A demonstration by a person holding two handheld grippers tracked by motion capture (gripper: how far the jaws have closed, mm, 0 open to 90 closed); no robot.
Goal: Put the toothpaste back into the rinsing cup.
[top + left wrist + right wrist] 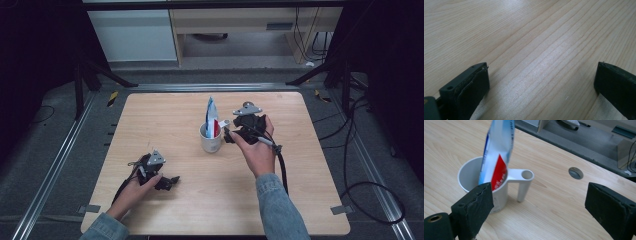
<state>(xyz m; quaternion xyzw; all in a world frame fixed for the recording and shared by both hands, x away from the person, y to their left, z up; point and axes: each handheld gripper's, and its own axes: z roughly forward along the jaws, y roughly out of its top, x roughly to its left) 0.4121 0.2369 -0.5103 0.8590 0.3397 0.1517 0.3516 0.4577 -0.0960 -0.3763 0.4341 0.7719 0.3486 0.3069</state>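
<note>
High view puts the white cup (211,139) near the middle of the frame, on the wooden table (165,120), with a blue, white and red toothpaste tube (211,116) standing in it, leaning slightly and rising well above the rim. Just right of the cup sits the right gripper (229,135), held in a hand (259,152); its jaws stand wide apart with nothing between them, close to the cup's handle side. In the right gripper view the cup (484,187) is at centre left, its handle (522,178) pointing right into the gap between the jaws, and the tube (497,152) fills the upper left. A round hole (575,173) in the tabletop lies at upper right. At lower left of the high view the left gripper (172,181) rests on the table, well apart from the cup, jaws spread wide over bare wood.
</note>
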